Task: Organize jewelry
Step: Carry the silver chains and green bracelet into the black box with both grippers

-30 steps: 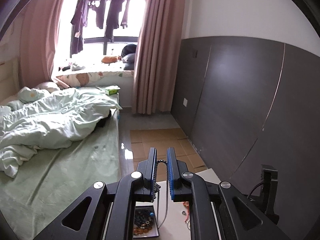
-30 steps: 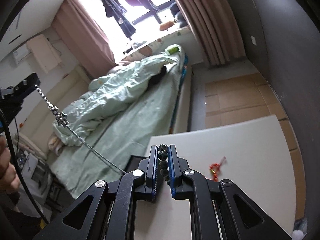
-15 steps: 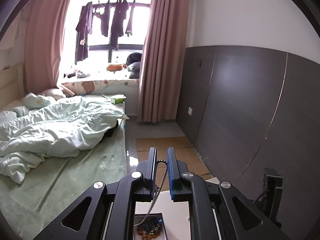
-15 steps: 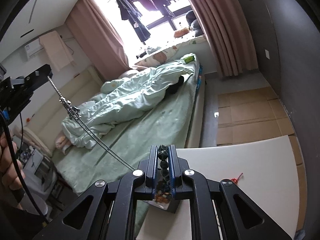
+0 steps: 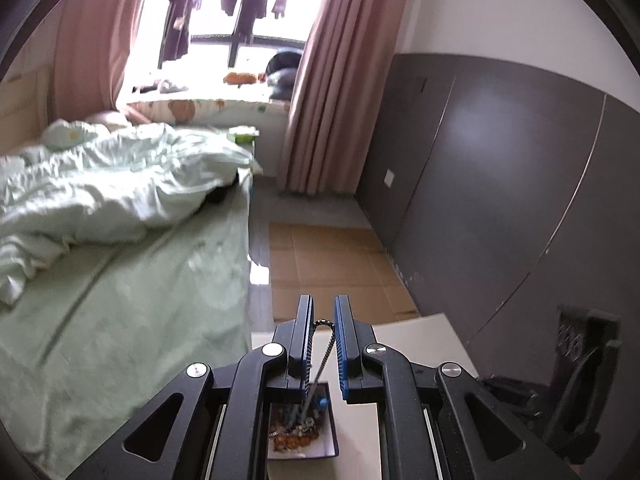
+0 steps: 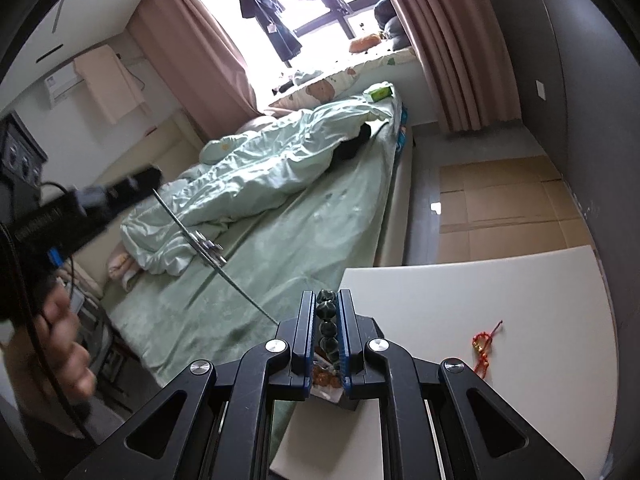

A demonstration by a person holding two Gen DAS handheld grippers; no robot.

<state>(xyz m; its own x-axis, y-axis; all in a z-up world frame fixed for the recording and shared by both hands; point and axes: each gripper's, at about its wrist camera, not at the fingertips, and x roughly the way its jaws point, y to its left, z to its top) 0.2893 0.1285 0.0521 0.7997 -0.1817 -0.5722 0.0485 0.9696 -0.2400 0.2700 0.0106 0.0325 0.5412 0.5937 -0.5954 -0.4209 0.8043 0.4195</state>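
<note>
Bed (image 5: 120, 288) with a rumpled pale-green duvet (image 5: 112, 184) across the left of both views; pink curtain (image 5: 320, 92) beside a bright window hung with clothes; grey wall panels on the right. White table (image 6: 500, 320) low in the right wrist view, next to the bed. Near its left edge, a small dark box (image 5: 304, 424) with beads and chains heaped inside. Left gripper (image 5: 322, 326) above that box, clenched on a silver chain (image 5: 320, 360): a loop at the tips, the rest running down into the box. Right gripper (image 6: 327, 312) clenched on a string of dark beads (image 6: 327, 330), above the same box. Seen from the right wrist, chain taut from the left gripper down to the box, with a small pendant (image 6: 208, 250) midway. Red charm (image 6: 482, 346) lying alone on the table, well apart to the right.
</note>
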